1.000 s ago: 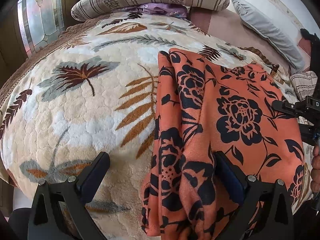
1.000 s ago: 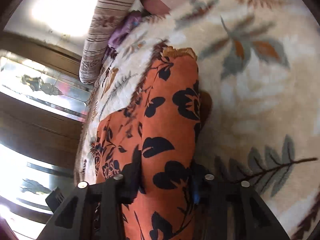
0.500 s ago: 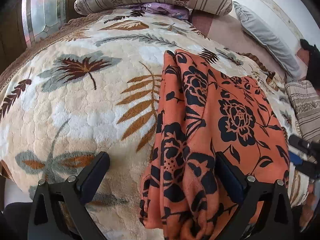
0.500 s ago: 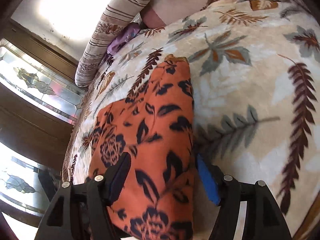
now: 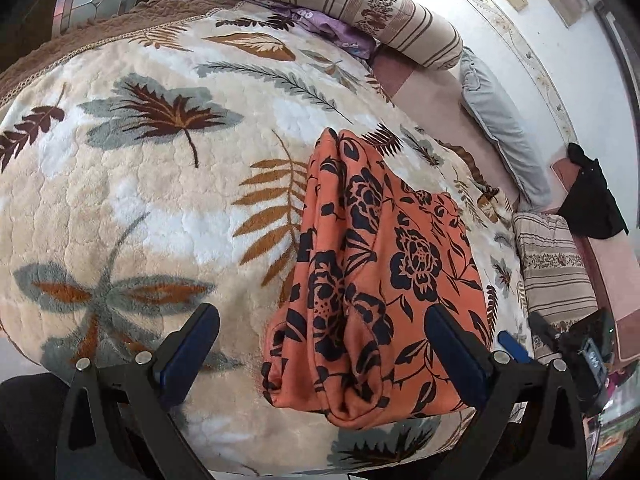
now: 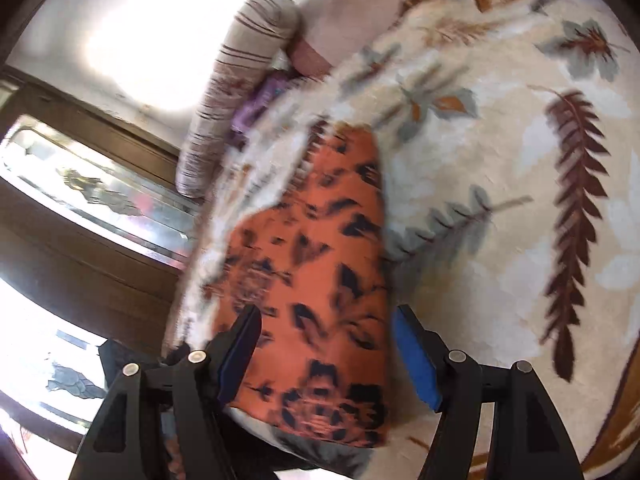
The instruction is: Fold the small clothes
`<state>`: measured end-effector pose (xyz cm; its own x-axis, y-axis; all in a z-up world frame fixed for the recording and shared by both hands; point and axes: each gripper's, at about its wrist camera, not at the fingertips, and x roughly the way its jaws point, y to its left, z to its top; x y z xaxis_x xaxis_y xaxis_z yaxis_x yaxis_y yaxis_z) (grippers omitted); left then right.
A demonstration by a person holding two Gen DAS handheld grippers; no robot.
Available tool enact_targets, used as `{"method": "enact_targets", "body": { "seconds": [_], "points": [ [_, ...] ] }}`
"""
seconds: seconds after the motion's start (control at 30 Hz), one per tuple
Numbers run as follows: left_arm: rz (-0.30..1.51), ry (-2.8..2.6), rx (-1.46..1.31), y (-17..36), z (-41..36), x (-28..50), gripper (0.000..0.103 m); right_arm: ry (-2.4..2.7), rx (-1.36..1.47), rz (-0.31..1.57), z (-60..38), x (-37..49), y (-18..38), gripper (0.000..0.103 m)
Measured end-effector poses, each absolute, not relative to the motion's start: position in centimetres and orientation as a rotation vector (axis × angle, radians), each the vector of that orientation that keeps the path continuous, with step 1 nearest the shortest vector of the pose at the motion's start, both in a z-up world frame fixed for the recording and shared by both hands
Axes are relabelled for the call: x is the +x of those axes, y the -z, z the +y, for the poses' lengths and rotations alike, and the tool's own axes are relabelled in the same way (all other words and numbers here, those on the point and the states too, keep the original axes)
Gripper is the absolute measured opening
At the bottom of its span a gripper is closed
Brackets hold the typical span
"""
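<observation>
Jaws of right hand-held gripper (image 6: 326,354) have released the orange garment (image 6: 320,280).

The folded garment (image 5: 384,280) is laid on the blanket (image 5: 140,200), near its front edge. A long bolster (image 5: 320,4) is set across the far end of the blanket, with a small cloth (image 5: 320,24) tucked against it. A grey pillow (image 5: 496,128) is placed behind and right of the garment, and a striped cushion (image 5: 552,264) is placed at its right.
</observation>
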<state>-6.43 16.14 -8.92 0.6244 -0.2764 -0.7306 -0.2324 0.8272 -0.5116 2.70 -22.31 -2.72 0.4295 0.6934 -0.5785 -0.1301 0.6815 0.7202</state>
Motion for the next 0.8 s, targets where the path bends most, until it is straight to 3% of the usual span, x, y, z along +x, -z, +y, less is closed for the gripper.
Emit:
{"method": "enact_targets", "body": {
  "seconds": [0.1,0.17,0.3,0.53,0.57,0.6,0.63,0.8],
  "points": [
    [0.933,0.017,-0.603,9.0,16.2,-5.7,0.102,-0.713,0.669,0.943,-20.0,2.2,0.6,0.074],
    [0.945,0.015,-0.615,9.0,16.7,-4.8,0.102,-0.806,0.669,0.957,-17.9,2.0,0.9,0.082],
    [0.936,0.036,-0.637,7.9,17.5,-1.9,0.102,-0.780,0.664,1.145,-14.9,2.1,7.7,0.083],
    [0.960,0.072,-0.574,7.5,16.6,4.8,0.102,-0.810,0.647,1.098,-15.0,1.6,7.0,0.082],
    [1.023,0.016,-0.530,9.0,16.5,5.9,0.092,-0.811,0.627,1.092,-15.0,1.6,6.8,0.082],
    [1.116,-0.022,-0.515,11.2,16.7,6.8,0.075,-0.812,0.608,1.087,-14.9,1.6,6.7,0.082],
    [1.141,-0.016,-0.564,12.7,17.2,7.1,0.077,-0.815,0.597,1.085,-14.9,1.6,6.8,0.083],
    [1.082,-0.042,-0.507,10.3,17.2,5.6,0.074,-0.820,0.608,1.082,-15.0,1.7,7.1,0.083]
  ]
}}
